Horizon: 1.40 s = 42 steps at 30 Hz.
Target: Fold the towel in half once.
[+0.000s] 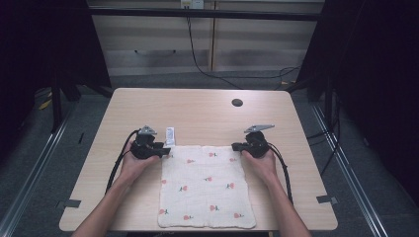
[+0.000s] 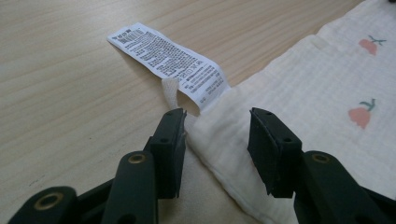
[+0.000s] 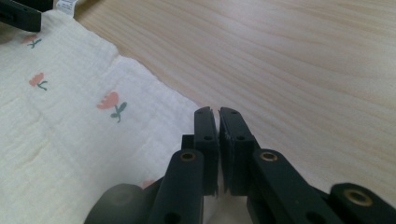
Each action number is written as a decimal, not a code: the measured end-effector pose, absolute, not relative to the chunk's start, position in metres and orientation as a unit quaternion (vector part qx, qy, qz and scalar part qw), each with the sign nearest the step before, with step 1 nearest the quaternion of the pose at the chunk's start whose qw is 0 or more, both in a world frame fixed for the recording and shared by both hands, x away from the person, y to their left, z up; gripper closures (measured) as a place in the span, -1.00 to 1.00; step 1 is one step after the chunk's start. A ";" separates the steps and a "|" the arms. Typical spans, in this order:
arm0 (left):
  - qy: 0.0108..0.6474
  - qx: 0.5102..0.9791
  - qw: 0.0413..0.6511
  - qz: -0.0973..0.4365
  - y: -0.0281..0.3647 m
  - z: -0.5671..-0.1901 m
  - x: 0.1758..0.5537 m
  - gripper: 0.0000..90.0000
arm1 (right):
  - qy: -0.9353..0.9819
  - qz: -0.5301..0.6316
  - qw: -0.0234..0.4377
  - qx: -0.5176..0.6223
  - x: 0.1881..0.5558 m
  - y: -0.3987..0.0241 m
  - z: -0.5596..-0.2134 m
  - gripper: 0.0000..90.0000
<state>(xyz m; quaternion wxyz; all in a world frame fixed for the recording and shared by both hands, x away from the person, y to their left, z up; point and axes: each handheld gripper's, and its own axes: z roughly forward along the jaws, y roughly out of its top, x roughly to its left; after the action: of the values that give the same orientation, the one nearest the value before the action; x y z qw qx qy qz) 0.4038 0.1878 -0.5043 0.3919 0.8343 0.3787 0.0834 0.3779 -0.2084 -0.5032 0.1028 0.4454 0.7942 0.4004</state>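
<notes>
Jaws: right gripper [image 3: 218, 114] clamped on cloth [image 1: 205, 185] corner; left gripper [image 2: 217, 126] apart, straddling label corner, grip pending; cloth flat, unfolded.

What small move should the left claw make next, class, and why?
Probably close the left claw on the cloth corner by the label: its jaws straddle that corner without pressing it, while the right claw looks shut at the other far corner.
</notes>
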 end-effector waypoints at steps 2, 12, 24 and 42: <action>0.373 0.838 0.387 0.090 0.186 -0.504 0.403 0.25 | 0.794 0.400 0.103 0.445 0.378 -0.208 -0.504 0.91; 0.323 0.860 0.382 0.099 0.180 -0.504 0.395 0.86 | 0.790 0.411 0.102 0.443 0.374 -0.208 -0.500 0.92; 0.325 0.836 0.433 0.088 0.187 -0.484 0.389 0.87 | 0.779 0.439 0.115 0.431 0.365 -0.210 -0.481 0.96; 0.300 0.814 0.487 0.103 0.186 -0.447 0.376 0.87 | 0.748 0.497 0.141 0.416 0.351 -0.225 -0.443 0.96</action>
<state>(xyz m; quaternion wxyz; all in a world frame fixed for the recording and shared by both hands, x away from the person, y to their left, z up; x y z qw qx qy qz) 0.3758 0.1859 -0.4467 0.4871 0.8136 0.3004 0.1025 0.3510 -0.2252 -0.4433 0.1411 0.4163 0.7484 0.4967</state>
